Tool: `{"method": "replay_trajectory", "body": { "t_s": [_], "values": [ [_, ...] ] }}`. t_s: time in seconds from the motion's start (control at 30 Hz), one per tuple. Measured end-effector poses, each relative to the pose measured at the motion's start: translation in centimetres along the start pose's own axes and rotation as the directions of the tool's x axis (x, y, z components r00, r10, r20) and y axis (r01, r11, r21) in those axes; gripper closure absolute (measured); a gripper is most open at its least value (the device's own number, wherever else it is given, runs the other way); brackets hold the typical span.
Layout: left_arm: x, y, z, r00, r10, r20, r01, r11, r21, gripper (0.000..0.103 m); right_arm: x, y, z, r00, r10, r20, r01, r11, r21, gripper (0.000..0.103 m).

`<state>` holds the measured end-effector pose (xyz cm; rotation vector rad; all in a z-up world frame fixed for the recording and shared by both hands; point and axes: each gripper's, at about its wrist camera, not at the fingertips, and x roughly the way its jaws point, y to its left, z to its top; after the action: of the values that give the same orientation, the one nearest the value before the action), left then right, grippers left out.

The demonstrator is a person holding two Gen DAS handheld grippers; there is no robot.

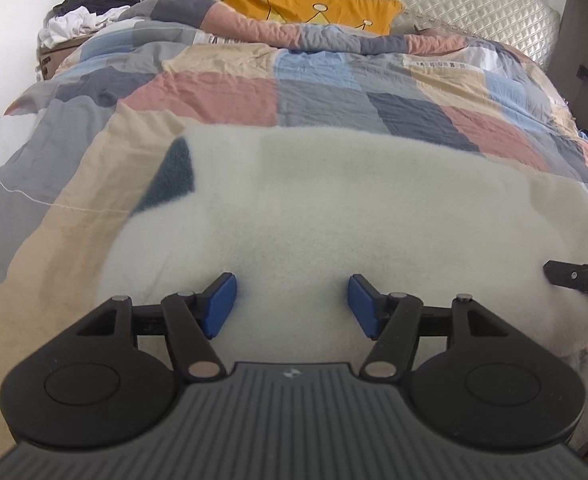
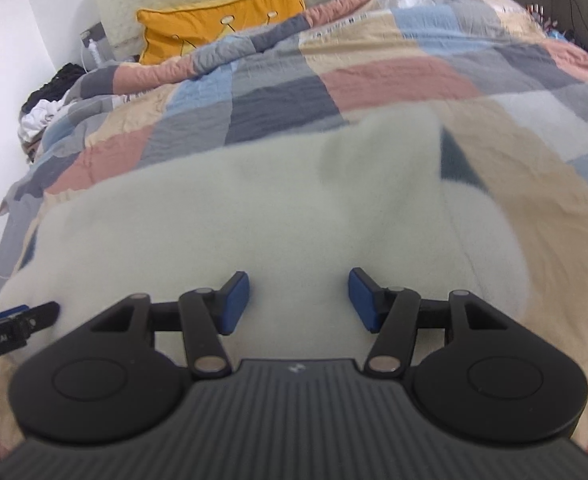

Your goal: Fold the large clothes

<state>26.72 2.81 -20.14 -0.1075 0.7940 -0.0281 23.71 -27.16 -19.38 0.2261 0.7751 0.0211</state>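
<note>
One fluffy white garment (image 1: 313,216) lies spread on the patchwork quilt (image 1: 222,92), a single dark patch (image 1: 172,178) showing near its far edge. Two grippers hover over its near side: the left gripper (image 1: 292,306) and the right gripper (image 2: 298,301), each with blue pads wide apart, gripping nothing. One yellow pillow (image 1: 294,0) rests against the headboard.
</note>
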Motion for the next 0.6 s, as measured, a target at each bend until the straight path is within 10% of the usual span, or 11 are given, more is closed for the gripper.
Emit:
{"method": "replay_trajectory", "body": {
  "t_s": [0.37,0.6],
  "values": [
    [-4.6,1.9,-1.1,0.996,-0.087,0.028,0.091,0.981,-0.171,0.035,-3.3,0.3,-1.1,0.968,0.251,-0.025,-0.246,0.960,0.137,0.043],
    [-6.5,5.7,-3.3,0.970,-0.243,0.015,0.224,0.870,-0.439,0.035,-2.6,-0.9,-3.2,0.888,0.448,-0.102,-0.378,0.839,0.392,0.033]
  ]
}}
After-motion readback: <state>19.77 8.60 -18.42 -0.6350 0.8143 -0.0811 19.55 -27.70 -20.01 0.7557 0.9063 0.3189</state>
